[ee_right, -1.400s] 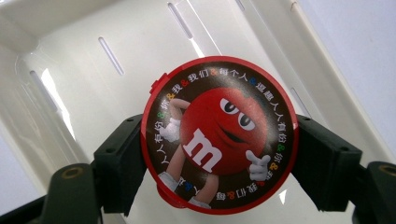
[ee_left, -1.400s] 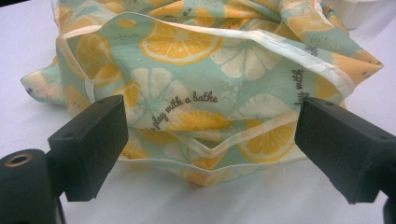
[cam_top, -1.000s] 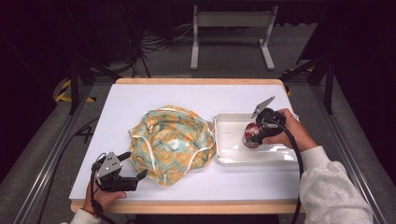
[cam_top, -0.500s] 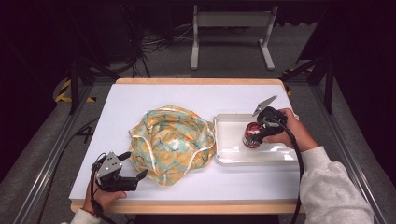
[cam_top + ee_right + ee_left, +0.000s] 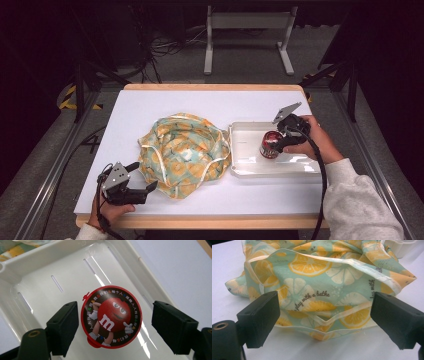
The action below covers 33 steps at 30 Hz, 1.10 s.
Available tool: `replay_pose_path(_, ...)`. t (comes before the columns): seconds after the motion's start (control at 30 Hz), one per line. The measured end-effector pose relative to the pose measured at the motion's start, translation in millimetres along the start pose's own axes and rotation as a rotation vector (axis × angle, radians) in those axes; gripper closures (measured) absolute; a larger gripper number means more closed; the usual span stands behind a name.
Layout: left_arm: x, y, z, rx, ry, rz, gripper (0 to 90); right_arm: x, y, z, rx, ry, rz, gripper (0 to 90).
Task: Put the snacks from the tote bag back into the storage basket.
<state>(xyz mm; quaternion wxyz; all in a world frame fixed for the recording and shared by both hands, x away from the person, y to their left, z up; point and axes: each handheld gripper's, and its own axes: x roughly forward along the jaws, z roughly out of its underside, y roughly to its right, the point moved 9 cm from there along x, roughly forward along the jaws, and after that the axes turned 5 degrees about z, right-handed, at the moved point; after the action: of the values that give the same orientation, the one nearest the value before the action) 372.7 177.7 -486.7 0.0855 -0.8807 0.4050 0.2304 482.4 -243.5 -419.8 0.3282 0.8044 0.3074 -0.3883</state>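
The right gripper (image 5: 115,325), jaws wide apart, straddles the round red candy tin (image 5: 111,316) inside the white slotted plastic tray (image 5: 50,255). Closing off-centre could skid it. The left gripper (image 5: 324,315) gapes beside the tray's neighbouring lemon-print cloth bag (image 5: 317,277).

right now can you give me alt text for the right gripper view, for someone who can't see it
A round red-rimmed M&M's tub stands in a white slotted tray, seen from above between the open right gripper, whose two black jaws flank it without clearly touching. White table lies beyond the tray, with a corner of patterned cloth at the top left.
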Motion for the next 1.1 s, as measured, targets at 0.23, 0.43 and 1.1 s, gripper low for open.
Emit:
replay_pose_path(0.23,-0.1,0.0,-0.4,-0.003,0.001,0.002,9.6,-6.9,-0.6,-1.5,-0.004,0.031,0.015,22.3)
replay_pose_path(0.43,-0.3,-0.1,-0.5,-0.004,0.003,0.003,9.6,-13.1,0.2,0.1,0.001,0.053,0.03,22.0)
replay_pose_path(1.1,-0.3,-0.7,-0.5,-0.006,0.003,0.004,9.7,-25.8,-4.0,11.9,0.0,0.092,0.041,21.2)
